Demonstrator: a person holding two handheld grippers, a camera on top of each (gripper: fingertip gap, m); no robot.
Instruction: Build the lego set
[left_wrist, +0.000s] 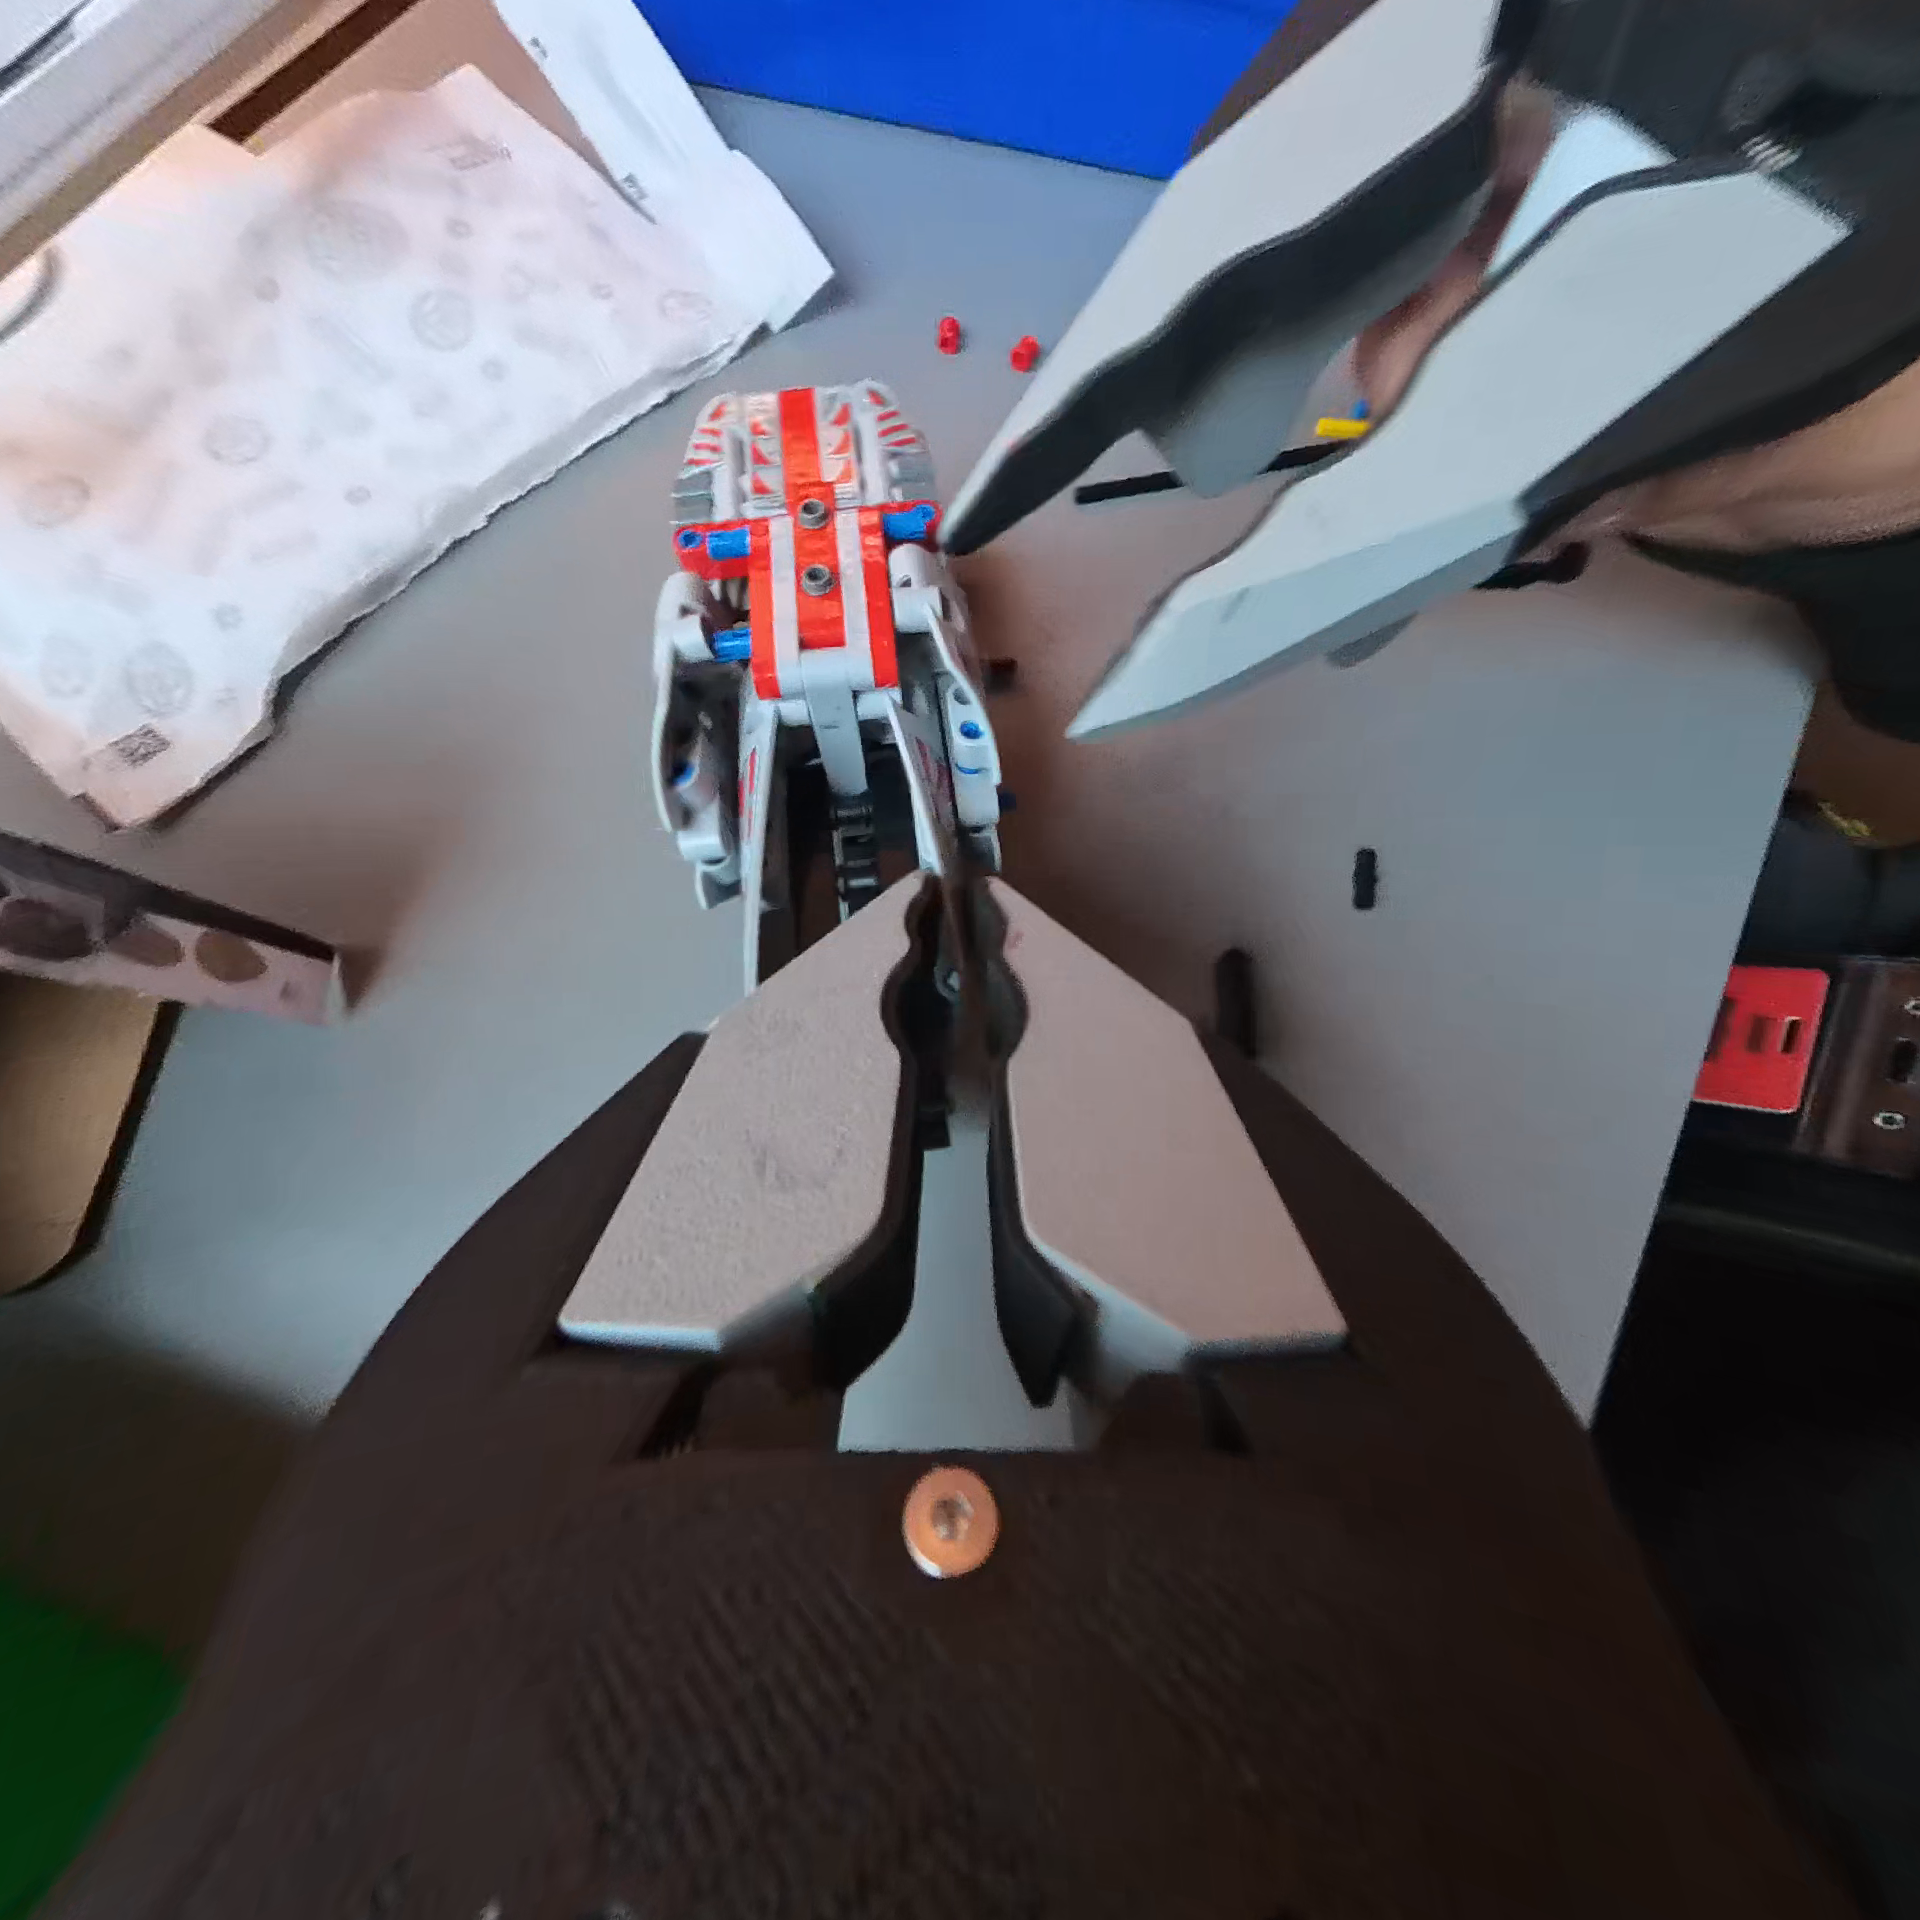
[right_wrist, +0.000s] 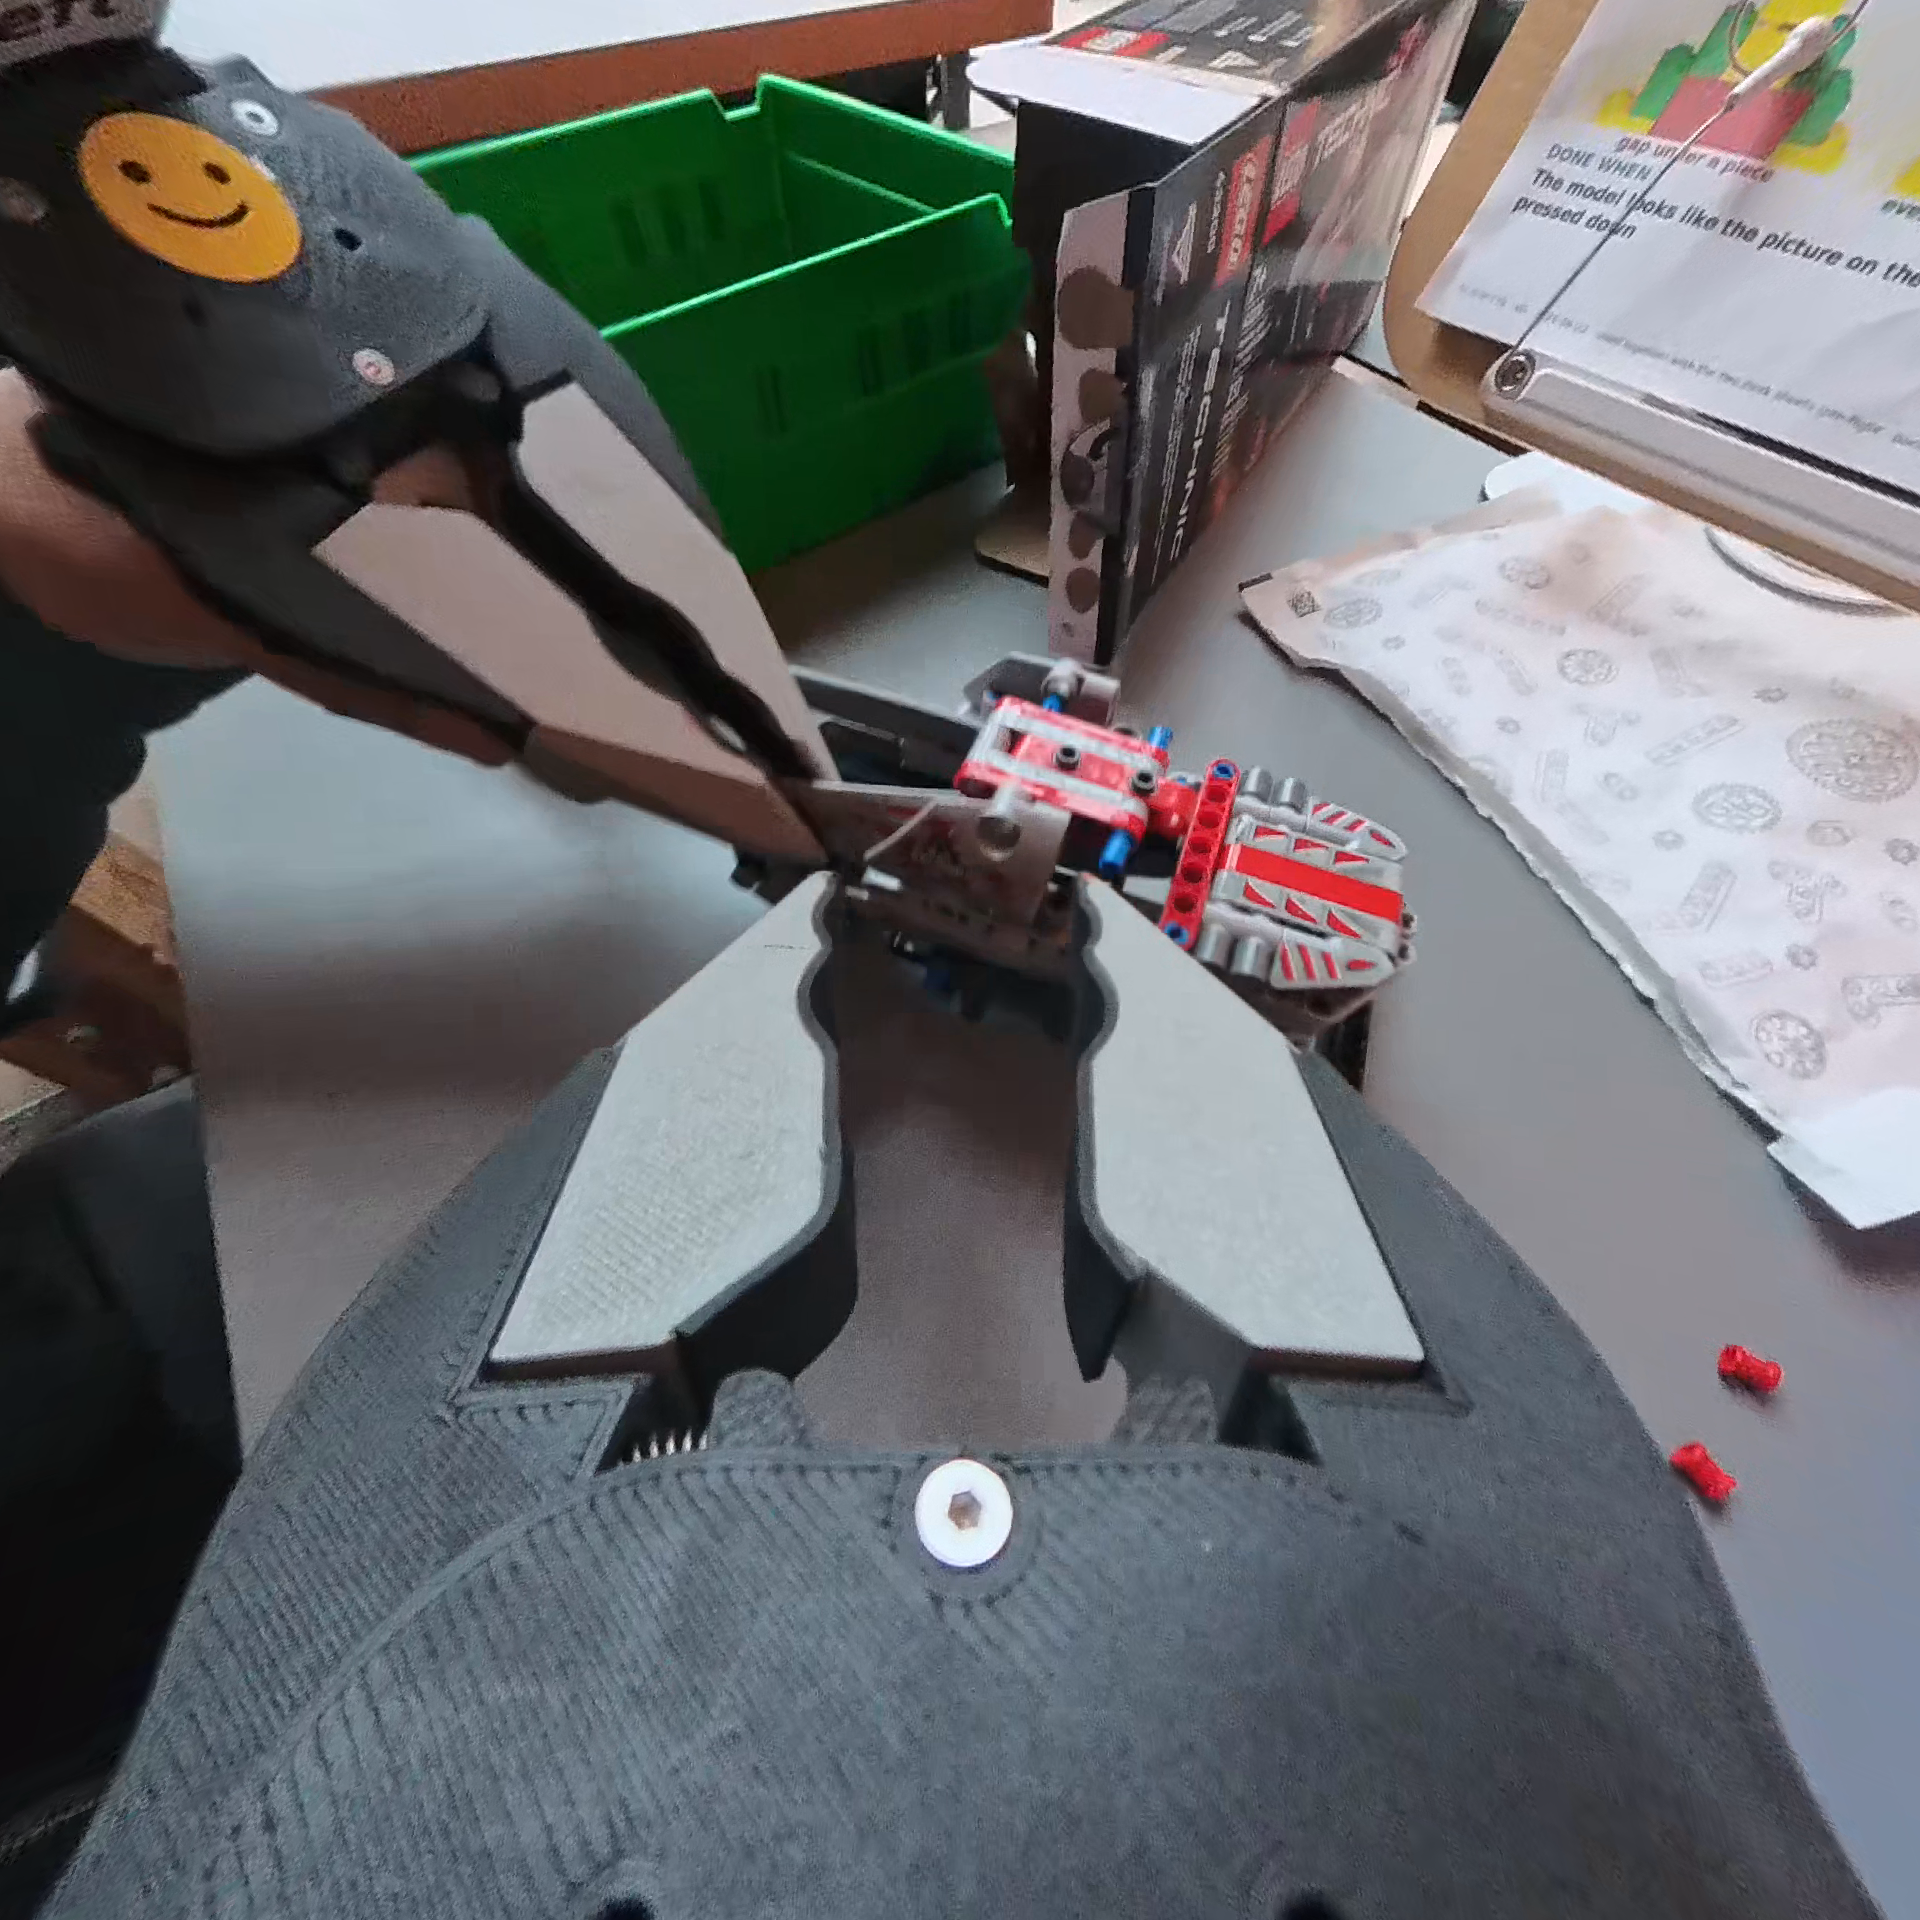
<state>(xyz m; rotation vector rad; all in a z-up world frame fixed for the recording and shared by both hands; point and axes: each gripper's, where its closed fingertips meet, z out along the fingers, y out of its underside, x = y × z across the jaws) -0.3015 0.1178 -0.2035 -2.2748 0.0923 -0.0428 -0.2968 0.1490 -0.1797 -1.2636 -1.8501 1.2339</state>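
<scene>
A red, white and grey lego model (left_wrist: 826, 613) lies on the grey table (left_wrist: 468, 1039); it also shows in the right wrist view (right_wrist: 1304, 894). My left gripper (left_wrist: 956, 904) is shut on a thin grey panel at the model's near end; in the right wrist view the left gripper (right_wrist: 826, 842) comes in from the upper left. My right gripper (right_wrist: 956, 904) is open and empty, its fingertips on either side of the model's near flank. In the left wrist view the right gripper (left_wrist: 1018, 634) comes from the upper right, one tip touching the model's side.
Two small red pieces (right_wrist: 1749, 1366) lie on the table to the right. A printed paper bag (right_wrist: 1610, 779), the set's box (right_wrist: 1195, 364), a green bin (right_wrist: 779, 312) and a sheet on a stand (right_wrist: 1714, 208) ring the back. Black pins (left_wrist: 1364, 878) lie near the table edge.
</scene>
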